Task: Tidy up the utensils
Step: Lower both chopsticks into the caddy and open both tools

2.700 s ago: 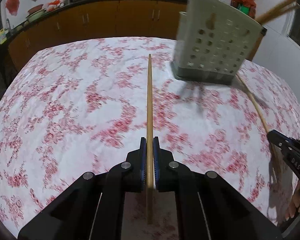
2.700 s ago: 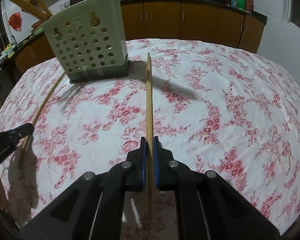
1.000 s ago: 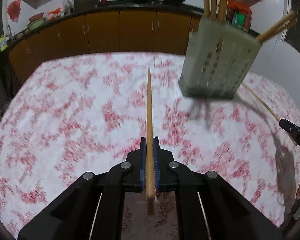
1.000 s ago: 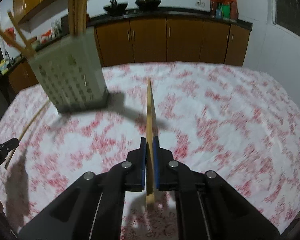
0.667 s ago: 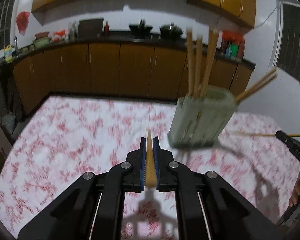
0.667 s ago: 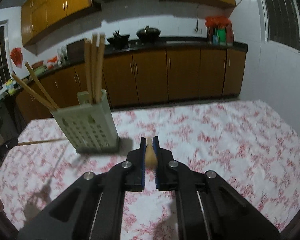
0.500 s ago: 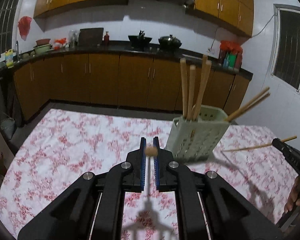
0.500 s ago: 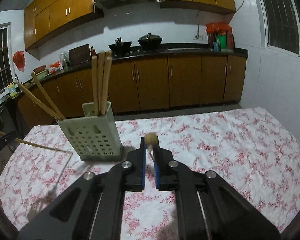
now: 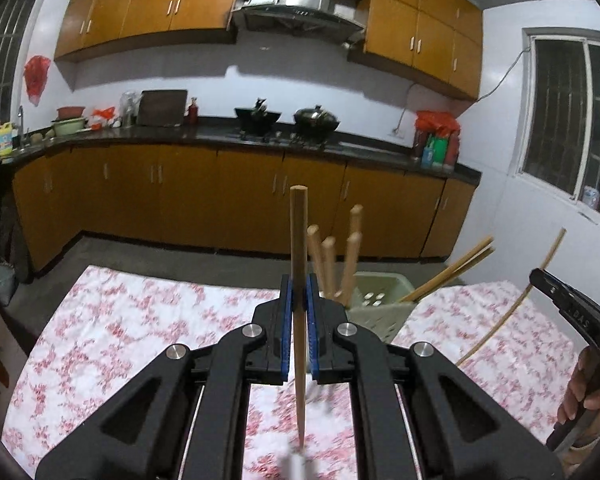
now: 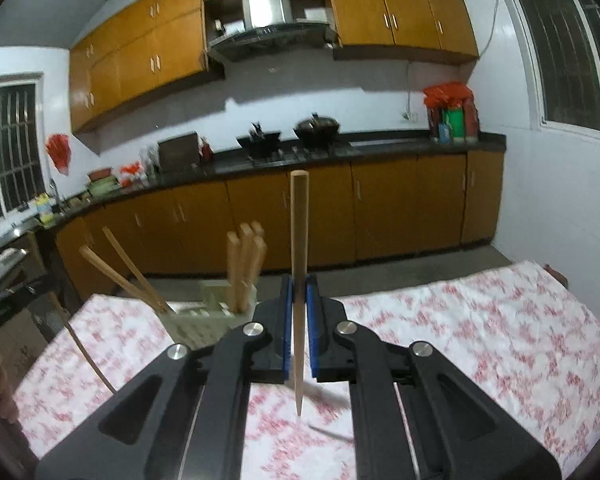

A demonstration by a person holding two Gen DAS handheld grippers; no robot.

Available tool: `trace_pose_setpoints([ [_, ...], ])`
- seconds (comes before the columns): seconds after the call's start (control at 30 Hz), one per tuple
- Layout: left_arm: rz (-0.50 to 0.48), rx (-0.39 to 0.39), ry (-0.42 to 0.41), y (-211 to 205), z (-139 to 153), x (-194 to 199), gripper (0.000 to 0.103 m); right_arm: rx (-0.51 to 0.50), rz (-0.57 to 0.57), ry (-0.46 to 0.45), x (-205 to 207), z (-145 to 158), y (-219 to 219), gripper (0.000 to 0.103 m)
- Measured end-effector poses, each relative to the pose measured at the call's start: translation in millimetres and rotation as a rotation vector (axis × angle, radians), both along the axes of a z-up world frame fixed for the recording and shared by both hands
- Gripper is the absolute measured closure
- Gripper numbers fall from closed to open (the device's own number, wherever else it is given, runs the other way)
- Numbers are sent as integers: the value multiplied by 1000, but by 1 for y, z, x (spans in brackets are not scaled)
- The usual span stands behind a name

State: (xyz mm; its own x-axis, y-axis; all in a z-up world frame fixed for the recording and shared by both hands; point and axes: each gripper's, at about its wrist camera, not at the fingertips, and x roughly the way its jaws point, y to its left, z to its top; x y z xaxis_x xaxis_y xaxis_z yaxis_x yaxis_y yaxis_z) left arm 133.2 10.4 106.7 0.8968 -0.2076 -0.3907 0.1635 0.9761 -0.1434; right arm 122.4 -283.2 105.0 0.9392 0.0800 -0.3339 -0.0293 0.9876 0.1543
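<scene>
Left wrist view shows the left gripper (image 9: 299,300) clamped tight on a wooden chopstick (image 9: 299,240) that stands upright between its blue pads, blunt end up, tip down over the floral tablecloth (image 9: 140,332). Just beyond and to the right sits the pale green perforated utensil holder (image 9: 380,308), several chopsticks already standing in it. At the far right edge a hand (image 9: 590,392) carries the right gripper (image 9: 540,278), with a second chopstick (image 9: 512,312) slanting through it. Right wrist view has the right gripper (image 10: 299,300) likewise closed on its own upright chopstick (image 10: 299,240), the holder (image 10: 204,320) to its left on the cloth.
</scene>
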Motion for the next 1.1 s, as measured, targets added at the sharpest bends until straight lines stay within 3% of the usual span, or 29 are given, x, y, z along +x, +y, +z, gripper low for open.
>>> trace_pose_setpoints([
  [0.3,-46,-33,-151,-37,44,11,96,54,73,-164,4,55,24,95],
  [0.47,-18,-60,-274,-50,71,27,96,68,84,-217,21,69,34,95],
  [0.6,15,-77,-322,-54,76,39,96,63,81,-234,37,71,40,95],
  [0.7,32,-74,-326,-56,69,51,96,55,81,-222,49,65,45,95],
  [1.0,16,-66,-226,-59,25,76,95,30,96,-121,77,37,55,94],
  [1.07,8,-69,-225,-58,23,72,93,27,98,-114,76,34,56,86],
  [1.1,8,-66,-229,-56,24,70,85,25,97,-117,73,34,55,82],
])
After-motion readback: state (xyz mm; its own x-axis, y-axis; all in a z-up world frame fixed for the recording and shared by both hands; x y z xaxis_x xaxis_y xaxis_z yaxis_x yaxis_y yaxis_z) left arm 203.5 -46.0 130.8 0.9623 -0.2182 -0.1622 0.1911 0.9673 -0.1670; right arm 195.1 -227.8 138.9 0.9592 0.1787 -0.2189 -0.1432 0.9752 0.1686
